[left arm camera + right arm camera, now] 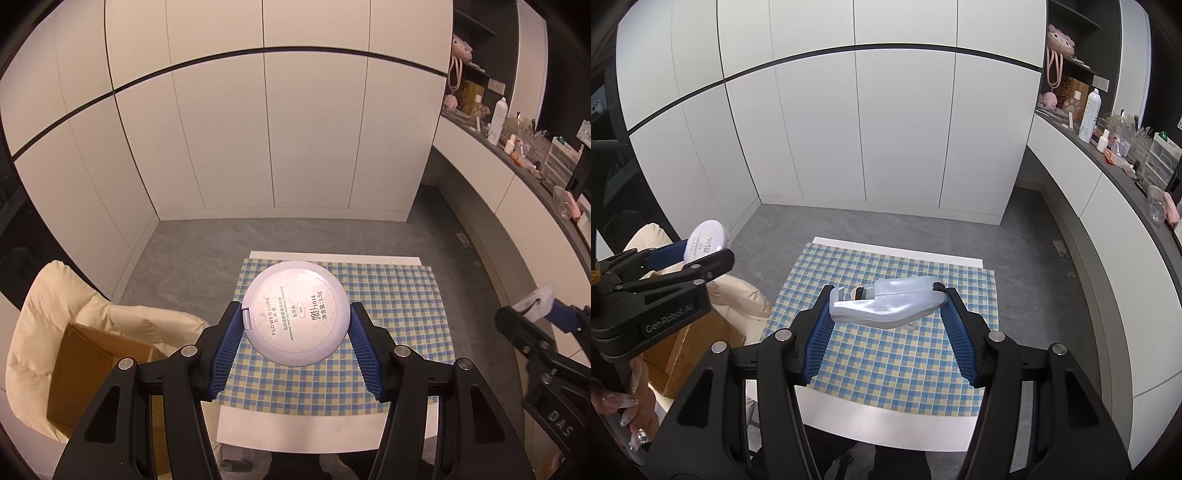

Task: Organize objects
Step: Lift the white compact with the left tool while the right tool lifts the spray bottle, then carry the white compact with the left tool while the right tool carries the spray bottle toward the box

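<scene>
White panelled cupboards (266, 129) line the far wall above grey floor (207, 243); a dark cluttered counter (1115, 162) runs along the right.

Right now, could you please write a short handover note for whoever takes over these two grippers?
Left gripper: shut on the round powder compact, held clear above the checked cloth.
Right gripper: shut on a translucent plastic case, also off the cloth.
Cardboard box stands open at the left, beside a cream cushion.
Done: both items lifted.
Left: set both down, probably in the box; that is my guess.
</scene>
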The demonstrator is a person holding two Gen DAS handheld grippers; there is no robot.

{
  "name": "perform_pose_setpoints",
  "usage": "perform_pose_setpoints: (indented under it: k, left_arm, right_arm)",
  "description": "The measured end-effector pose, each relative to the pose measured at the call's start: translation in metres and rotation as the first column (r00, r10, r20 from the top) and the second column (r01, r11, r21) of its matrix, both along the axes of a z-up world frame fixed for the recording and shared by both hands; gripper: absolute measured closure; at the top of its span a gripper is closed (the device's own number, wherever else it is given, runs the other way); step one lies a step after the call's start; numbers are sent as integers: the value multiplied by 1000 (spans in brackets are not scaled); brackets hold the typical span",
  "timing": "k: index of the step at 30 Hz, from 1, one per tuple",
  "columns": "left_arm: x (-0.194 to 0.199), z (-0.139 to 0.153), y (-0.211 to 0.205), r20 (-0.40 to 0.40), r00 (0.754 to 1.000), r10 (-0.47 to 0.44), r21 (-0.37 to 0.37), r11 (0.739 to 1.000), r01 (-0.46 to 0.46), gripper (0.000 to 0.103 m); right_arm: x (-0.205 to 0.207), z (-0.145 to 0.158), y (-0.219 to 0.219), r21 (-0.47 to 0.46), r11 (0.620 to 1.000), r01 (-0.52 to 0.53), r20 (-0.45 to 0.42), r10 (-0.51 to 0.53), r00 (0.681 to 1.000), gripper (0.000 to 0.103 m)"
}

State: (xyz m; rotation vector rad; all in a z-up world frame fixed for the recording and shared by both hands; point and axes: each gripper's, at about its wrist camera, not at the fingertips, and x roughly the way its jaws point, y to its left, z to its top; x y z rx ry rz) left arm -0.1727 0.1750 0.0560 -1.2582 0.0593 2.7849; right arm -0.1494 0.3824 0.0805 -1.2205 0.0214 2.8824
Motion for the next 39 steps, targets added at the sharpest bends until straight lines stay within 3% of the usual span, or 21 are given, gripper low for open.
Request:
perform_pose_setpoints:
  k: [5,16,20,27,39]
  left_arm:
    - [24,7,-4,-37,999,6,-11,1000,-6,45]
    - [60,-22,-16,26,999,19,41,999,-20,45]
    - [74,-30,-15,17,999,27,5,1000,-27,45]
    - [102,-38,-24,18,999,27,14,1000,-27,45]
    - [152,-50,-37,29,1000,10,10,1000,-11,45]
  right_arm:
    - [13,-6,0,-32,999,12,18,-12,1000,43]
    - [59,-22,1,-49,998,41,34,-39,999,43]
    - [81,-28,-3,-4,999,52,20,-52,998,43]
    - [116,-40,-5,2,999,51,33,-51,998,43]
    - [158,-59,-10,-42,997,67,52,-65,997,43]
